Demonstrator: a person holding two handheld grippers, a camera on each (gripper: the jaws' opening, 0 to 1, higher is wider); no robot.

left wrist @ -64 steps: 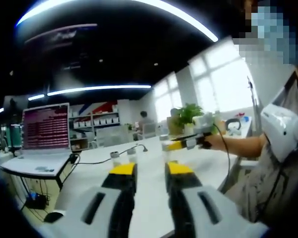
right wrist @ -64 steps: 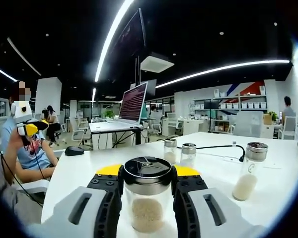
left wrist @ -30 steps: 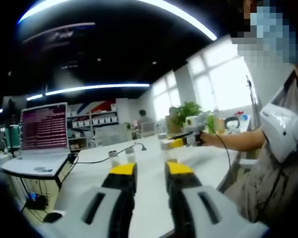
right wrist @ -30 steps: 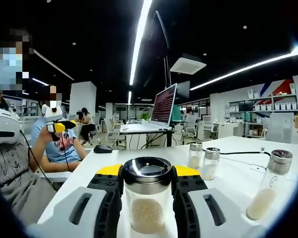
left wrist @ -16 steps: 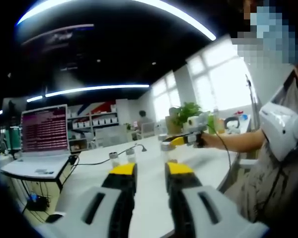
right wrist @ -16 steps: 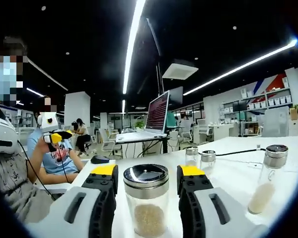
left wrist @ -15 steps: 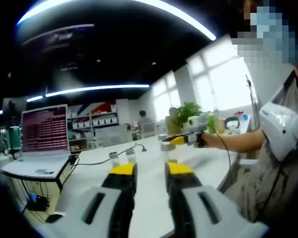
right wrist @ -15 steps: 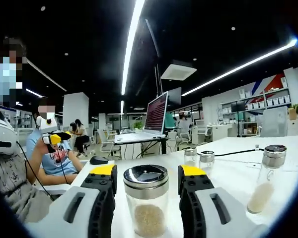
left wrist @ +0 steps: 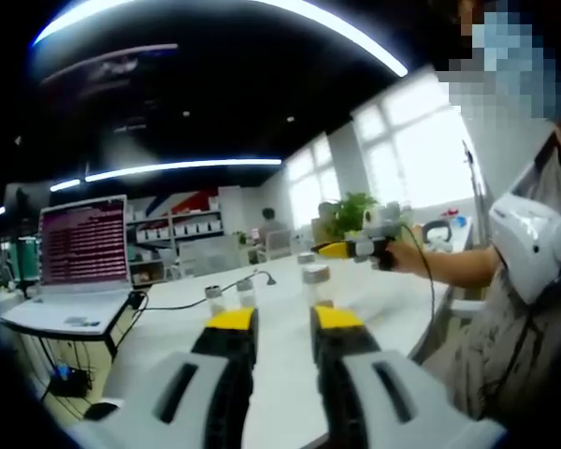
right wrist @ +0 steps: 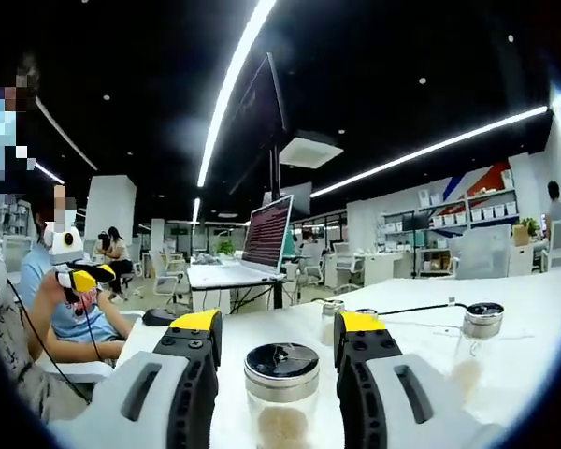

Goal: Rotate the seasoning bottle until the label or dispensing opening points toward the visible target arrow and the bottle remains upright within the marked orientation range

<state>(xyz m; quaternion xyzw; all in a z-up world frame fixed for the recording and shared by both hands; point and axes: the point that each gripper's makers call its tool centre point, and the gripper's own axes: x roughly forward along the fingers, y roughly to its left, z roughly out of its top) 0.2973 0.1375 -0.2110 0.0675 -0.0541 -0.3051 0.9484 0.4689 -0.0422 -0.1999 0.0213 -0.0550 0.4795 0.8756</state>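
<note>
The seasoning bottle [right wrist: 281,374], clear glass with a metal lid and pale grains inside, stands upright on the white table [right wrist: 411,327]. My right gripper [right wrist: 279,323] is open, with a yellow-tipped jaw on each side of the bottle and clear of it. In the left gripper view the same bottle [left wrist: 315,282] stands on the table, and the right gripper [left wrist: 329,250] hovers just above and to the right of it in a person's hand. My left gripper [left wrist: 282,321] is held low over the table, jaws a little apart with nothing between them.
Two small shakers [left wrist: 228,294] and a cable lie further back. A taller bottle [right wrist: 475,339] stands at the right. An open laptop [right wrist: 267,235] and a mouse [right wrist: 156,317] sit at the table's far end. People sit at the left. The left gripper [right wrist: 86,278] is there too.
My right gripper has opened and let go of the bottle, then drawn up and back from it. The bottle stays upright on the table. The left gripper has held still.
</note>
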